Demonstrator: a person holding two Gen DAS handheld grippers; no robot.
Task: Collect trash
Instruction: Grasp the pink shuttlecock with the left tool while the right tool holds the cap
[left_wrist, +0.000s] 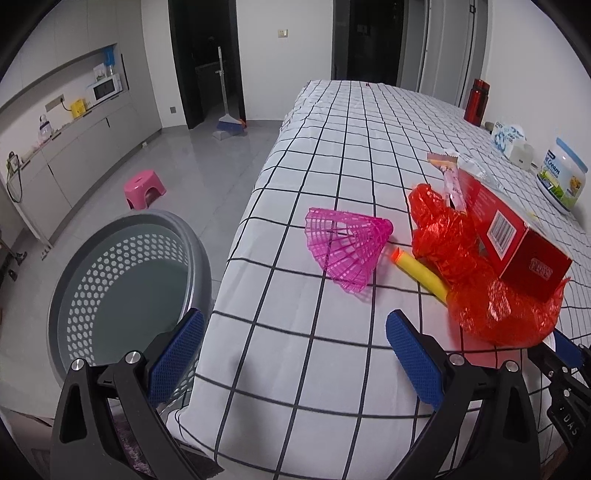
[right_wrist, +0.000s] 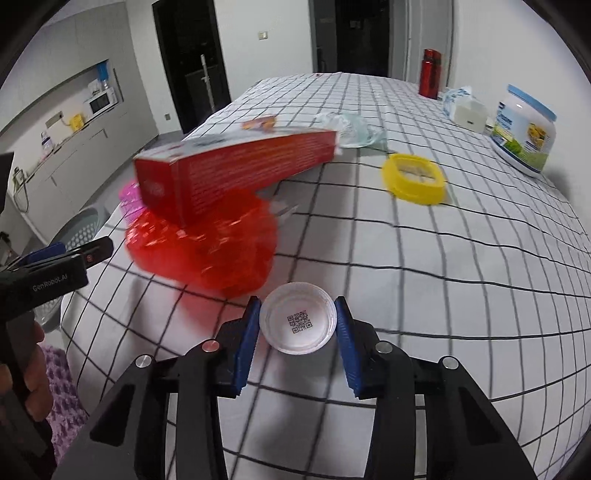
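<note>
Between my right gripper's (right_wrist: 298, 325) blue pads sits a white cap (right_wrist: 297, 322) with a printed code inside, lying open side up on the checked tablecloth (right_wrist: 443, 277); both pads meet its rim, so I am pinching it. Just beyond the cap lies a crumpled red plastic bag (right_wrist: 207, 243), and a long red carton (right_wrist: 236, 166) rests tilted on top of it. Farther right a yellow ring-shaped lid (right_wrist: 413, 179) lies flat, and a clear crumpled wrapper (right_wrist: 354, 129) lies behind the carton.

My left gripper (left_wrist: 295, 343) hovers over the near edge of the table, its pads spread wide with nothing between them. Ahead of it a pink mesh cone (left_wrist: 343, 251) lies on its side, and a yellow foam dart (left_wrist: 421, 273) with an orange tip pokes out from under the red bag. Beside the table, on the floor to the left, stands a grey perforated basket (left_wrist: 125, 280).
</note>
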